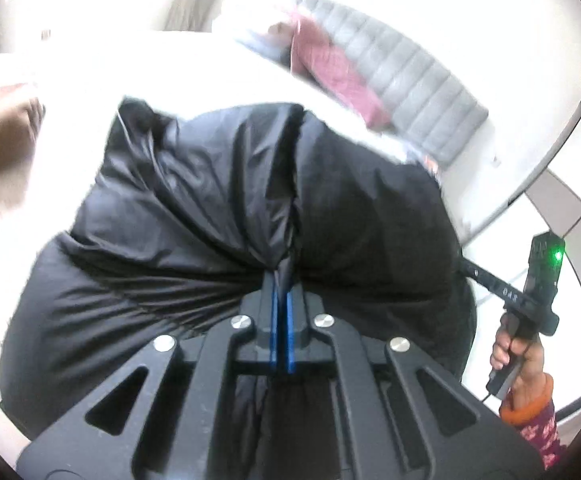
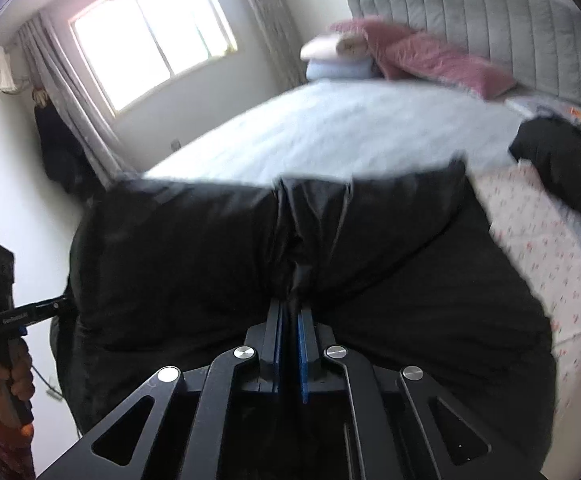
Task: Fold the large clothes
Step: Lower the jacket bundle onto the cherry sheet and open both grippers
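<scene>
Daylight poured in from the window (image 2: 152, 36), which blew out white. The bed sheet (image 1: 194, 76) was overexposed too. Both views were motion-blurred, fisheye-bent and dark-vignetted at the edges.

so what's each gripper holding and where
Both hold the black jacket: left gripper and right gripper each pinch a bunched fold of fabric.

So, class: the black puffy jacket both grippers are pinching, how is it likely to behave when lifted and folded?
The black jacket is probably floppy: it bunches into creases where the left gripper and right gripper pinch it. Its puffed, billowing bulk suggests it is light for its size and may spring back from a fold. The sheeny fabric could be slippery.
</scene>
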A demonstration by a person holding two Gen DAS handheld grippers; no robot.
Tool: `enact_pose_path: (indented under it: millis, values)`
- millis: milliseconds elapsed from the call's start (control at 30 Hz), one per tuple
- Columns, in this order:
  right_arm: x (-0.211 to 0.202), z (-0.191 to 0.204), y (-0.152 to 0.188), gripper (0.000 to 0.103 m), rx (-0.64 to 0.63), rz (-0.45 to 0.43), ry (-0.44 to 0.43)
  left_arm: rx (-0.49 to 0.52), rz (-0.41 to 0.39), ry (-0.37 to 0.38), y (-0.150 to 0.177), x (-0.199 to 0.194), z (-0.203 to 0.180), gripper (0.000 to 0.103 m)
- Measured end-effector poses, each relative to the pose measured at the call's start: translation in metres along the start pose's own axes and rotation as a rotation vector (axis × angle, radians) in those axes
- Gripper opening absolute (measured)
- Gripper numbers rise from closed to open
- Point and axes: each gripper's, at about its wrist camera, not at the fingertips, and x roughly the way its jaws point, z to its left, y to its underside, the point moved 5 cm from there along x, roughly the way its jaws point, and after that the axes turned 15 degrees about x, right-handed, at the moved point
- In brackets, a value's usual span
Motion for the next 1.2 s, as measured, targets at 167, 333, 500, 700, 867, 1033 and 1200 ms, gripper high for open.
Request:
enact_pose_path:
  millis: [167,333,500,700,867,1033,1200]
  values:
    - [-0.015,0.027,-0.064,0.003,-0.007,-0.145,-0.043,0.060,-0.076,-0.032,-0.066,0.007,-0.003,0.004]
    - [-0.018,0.048,-0.102,0.015,0.044,-0.146,-0.114,0.116,-0.068,-0.162,-0.107,0.059,0.009,0.004]
    - [-0.014,0.063,-0.078,0.066,-0.020,-0.112,-0.093,-0.005,-0.041,-0.191,-0.122,0.108,0.051,0.004]
    - [0.038,0.094,-0.041,0.066,-0.136,-0.022,-0.033,-0.085,-0.024,-0.306,-0.127,0.135,0.081,0.004]
    - [0.100,0.075,-0.039,0.066,-0.068,0.034,0.031,-0.118,0.019,-0.286,-0.118,0.126,0.098,0.011]
    - [0.121,0.051,-0.028,0.069,0.013,0.075,0.087,-0.004,-0.084,-0.177,-0.122,0.086,0.052,0.049]
    - [0.114,0.067,-0.032,0.071,0.025,0.100,0.143,0.084,-0.016,-0.053,-0.102,0.112,0.000,0.058]
